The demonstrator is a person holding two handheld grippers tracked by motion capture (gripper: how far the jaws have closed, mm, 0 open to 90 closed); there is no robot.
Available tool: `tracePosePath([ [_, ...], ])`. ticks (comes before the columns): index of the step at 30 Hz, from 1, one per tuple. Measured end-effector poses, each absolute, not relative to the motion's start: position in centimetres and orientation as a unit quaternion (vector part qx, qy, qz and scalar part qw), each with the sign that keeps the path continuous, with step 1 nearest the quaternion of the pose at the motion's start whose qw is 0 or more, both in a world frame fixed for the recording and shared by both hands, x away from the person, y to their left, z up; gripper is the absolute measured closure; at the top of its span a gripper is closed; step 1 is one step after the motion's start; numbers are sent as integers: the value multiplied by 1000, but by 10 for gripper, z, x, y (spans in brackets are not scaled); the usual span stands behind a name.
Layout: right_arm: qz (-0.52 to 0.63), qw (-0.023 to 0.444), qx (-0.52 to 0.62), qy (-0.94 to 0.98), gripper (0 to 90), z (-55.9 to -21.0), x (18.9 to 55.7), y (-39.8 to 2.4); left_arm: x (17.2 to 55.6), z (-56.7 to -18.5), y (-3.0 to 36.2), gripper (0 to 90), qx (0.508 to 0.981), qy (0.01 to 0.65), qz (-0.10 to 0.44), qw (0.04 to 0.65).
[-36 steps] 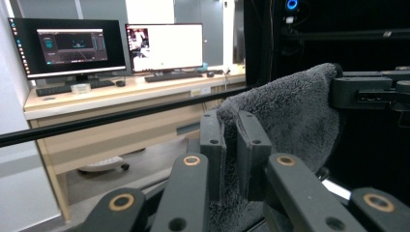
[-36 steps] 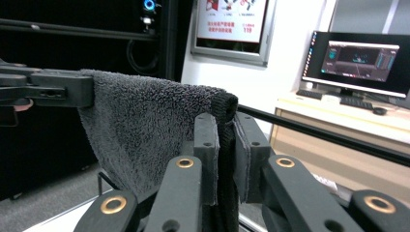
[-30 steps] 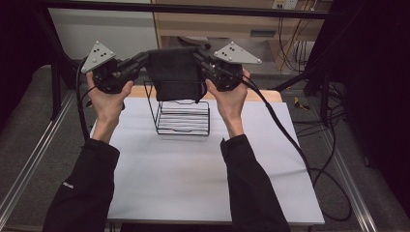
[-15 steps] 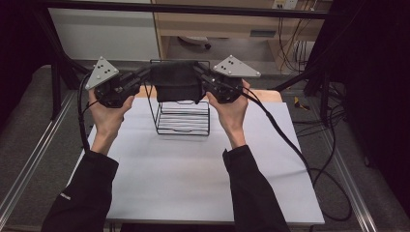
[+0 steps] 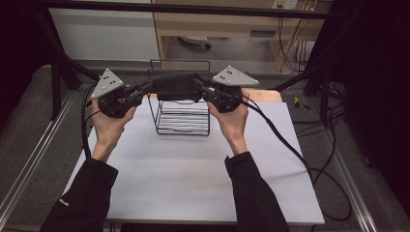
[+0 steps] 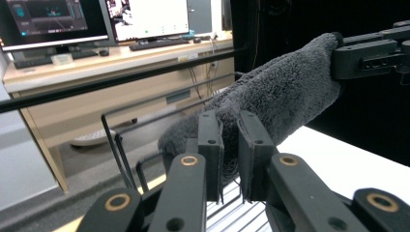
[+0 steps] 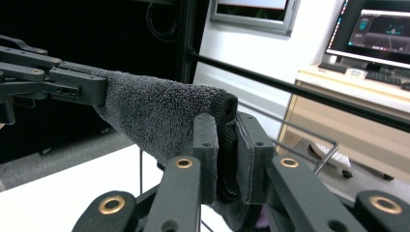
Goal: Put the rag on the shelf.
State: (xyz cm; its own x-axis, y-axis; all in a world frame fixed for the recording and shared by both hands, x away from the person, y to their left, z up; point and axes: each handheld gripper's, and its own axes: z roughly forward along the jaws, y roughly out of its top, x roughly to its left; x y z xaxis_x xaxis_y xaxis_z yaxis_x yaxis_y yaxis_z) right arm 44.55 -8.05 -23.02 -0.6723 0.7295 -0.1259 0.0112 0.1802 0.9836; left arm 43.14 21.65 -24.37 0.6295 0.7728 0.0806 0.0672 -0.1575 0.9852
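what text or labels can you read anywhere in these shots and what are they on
None can be read.
Monitor screens on the desk in the left gripper view: graphics and windows, too blurred to read.
Monitor in the right gripper view: the same, too small.
Grey towel, wire rack, grey plates: no lettering.

A dark grey fluffy terry towel [image 6: 280, 92] is clamped at its near end between the two black jaws of the left gripper [image 6: 231, 145]. Its far end is gripped by the right gripper [image 6: 367, 55], above a thin black wire rack [image 6: 121, 145].
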Motion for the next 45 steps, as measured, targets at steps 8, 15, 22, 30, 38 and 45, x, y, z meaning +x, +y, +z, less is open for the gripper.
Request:
tracePosePath([
  [8, 568, 295, 274, 718, 772, -241, 440, -81, 427, -257, 217, 787, 713, 317, 289, 554],
  [15, 562, 276, 288, 725, 699, -254, 435, -84, 427, -272, 216, 739, 723, 334, 270, 541],
  [22, 545, 260, 310, 734, 621, -277, 436, -88, 430, -296, 213, 688, 738, 349, 257, 517],
  [30, 528, 240, 333, 743, 547, -307, 447, -91, 441, -317, 207, 665, 747, 365, 246, 498],
  [38, 523, 220, 345, 748, 351, -323, 449, -99, 440, -326, 210, 532, 762, 373, 231, 477],
  [45, 511, 198, 347, 761, 163, -333, 439, -118, 432, -342, 220, 389, 789, 382, 207, 435],
])
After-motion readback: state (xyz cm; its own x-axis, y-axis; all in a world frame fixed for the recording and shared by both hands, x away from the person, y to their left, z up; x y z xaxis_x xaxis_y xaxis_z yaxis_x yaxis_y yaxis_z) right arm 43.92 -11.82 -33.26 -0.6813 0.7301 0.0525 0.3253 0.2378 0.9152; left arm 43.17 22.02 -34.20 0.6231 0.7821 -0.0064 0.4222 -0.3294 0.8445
